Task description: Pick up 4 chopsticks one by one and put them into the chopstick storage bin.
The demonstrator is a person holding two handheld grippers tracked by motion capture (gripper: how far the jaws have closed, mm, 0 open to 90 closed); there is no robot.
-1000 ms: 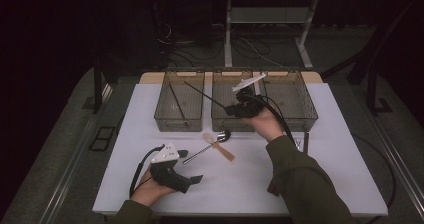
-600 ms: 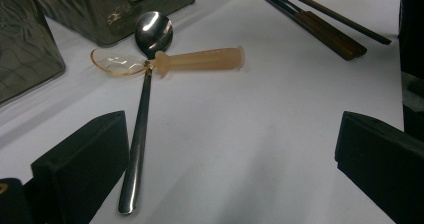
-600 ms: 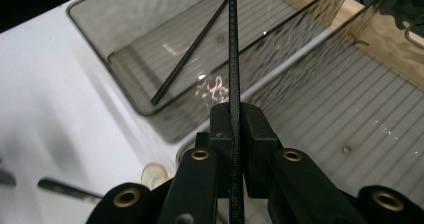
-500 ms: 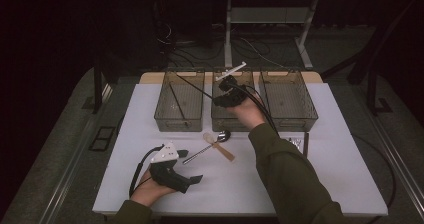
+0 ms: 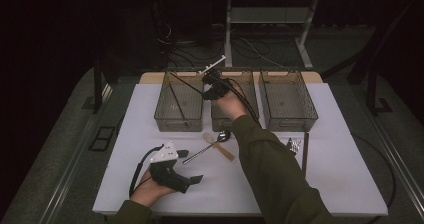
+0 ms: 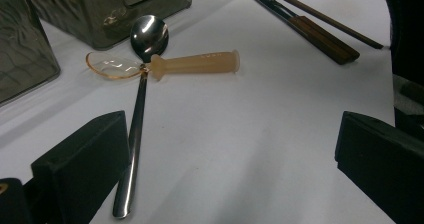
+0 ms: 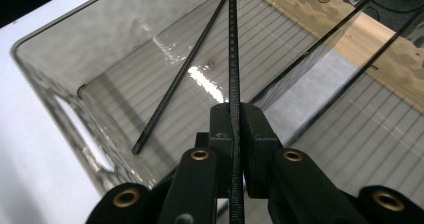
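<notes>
Thin black ridged chopstick (image 7: 233, 59): clamped edge-on between the two black pads of the right gripper (image 7: 233, 134), jaws pressed tight on it. It runs from the pads out over the left-hand smoked clear plastic bin (image 5: 178, 115), tip above the bin's ribbed floor. In the high view the right gripper (image 5: 212, 86) sits over the rims between this bin and the middle smoked plastic bin (image 5: 249, 81), the chopstick (image 5: 187, 83) slanting away from it to the left.

A second thin black chopstick (image 7: 177, 81) lies diagonally on the floor of the left-hand bin, apart from the held one.

A third smoked bin (image 5: 288, 101) stands at the right of the row. In front of the bins, on the white table (image 5: 350, 184): a polished steel spoon (image 6: 137, 119) crossed by a translucent amber plastic spoon (image 6: 192, 64), the two touching near their bowls.

Left gripper (image 5: 172, 171): resting low on the table near its front edge, jaws spread wide, nothing between them; the steel spoon's handle end lies just ahead of its left-hand jaw.
</notes>
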